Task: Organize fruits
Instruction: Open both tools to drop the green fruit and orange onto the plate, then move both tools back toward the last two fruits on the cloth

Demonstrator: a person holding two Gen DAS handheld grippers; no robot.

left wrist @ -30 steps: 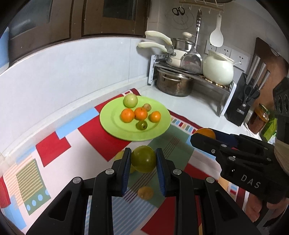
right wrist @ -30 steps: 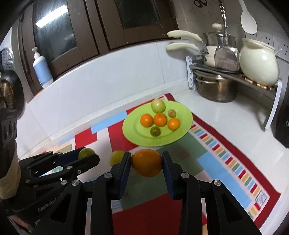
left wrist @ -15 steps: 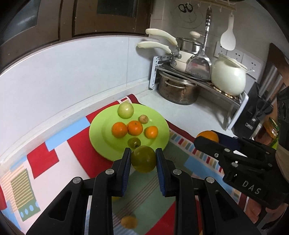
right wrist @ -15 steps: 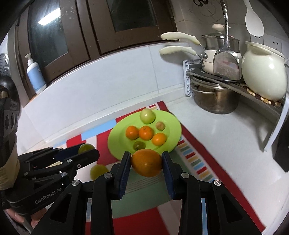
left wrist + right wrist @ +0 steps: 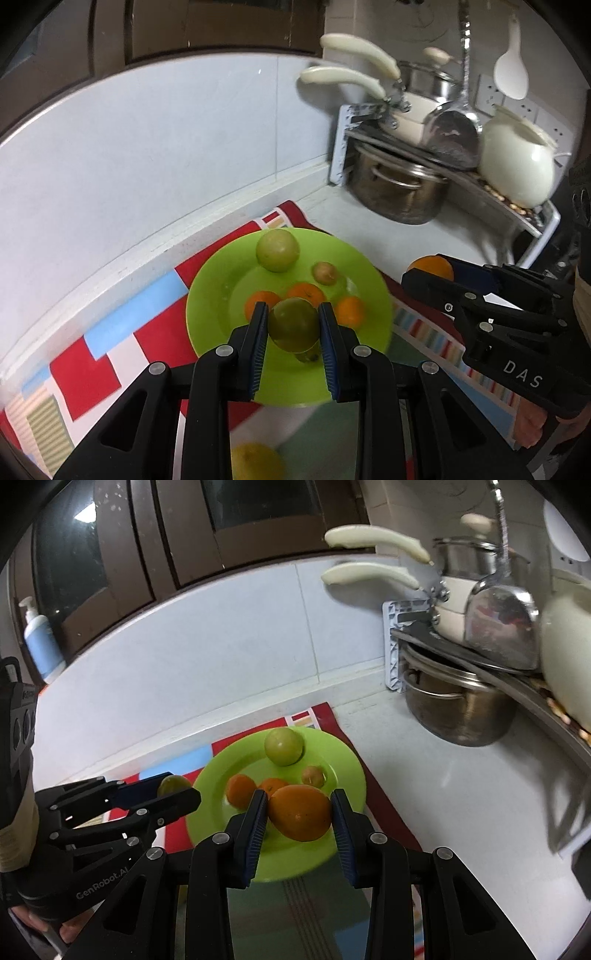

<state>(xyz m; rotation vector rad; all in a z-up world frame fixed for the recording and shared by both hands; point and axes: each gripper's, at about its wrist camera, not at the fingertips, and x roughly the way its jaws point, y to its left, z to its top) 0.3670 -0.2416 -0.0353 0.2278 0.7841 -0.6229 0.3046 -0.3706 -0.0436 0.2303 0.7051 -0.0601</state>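
My left gripper is shut on a green fruit and holds it over the near part of the green plate. My right gripper is shut on an orange and holds it over the plate. The plate holds a large green fruit, a small brown fruit and several small oranges. The right gripper also shows in the left wrist view, to the right of the plate. The left gripper also shows in the right wrist view, at the plate's left edge.
The plate sits on a colourful patchwork mat on the white counter. A yellow fruit lies on the mat near me. A rack with a steel pot, pans and a white teapot stands at the back right. The tiled wall runs behind.
Both grippers have moved forward with their fruits, from above the mat to above the plate. The plate now looks closer and larger in both views.
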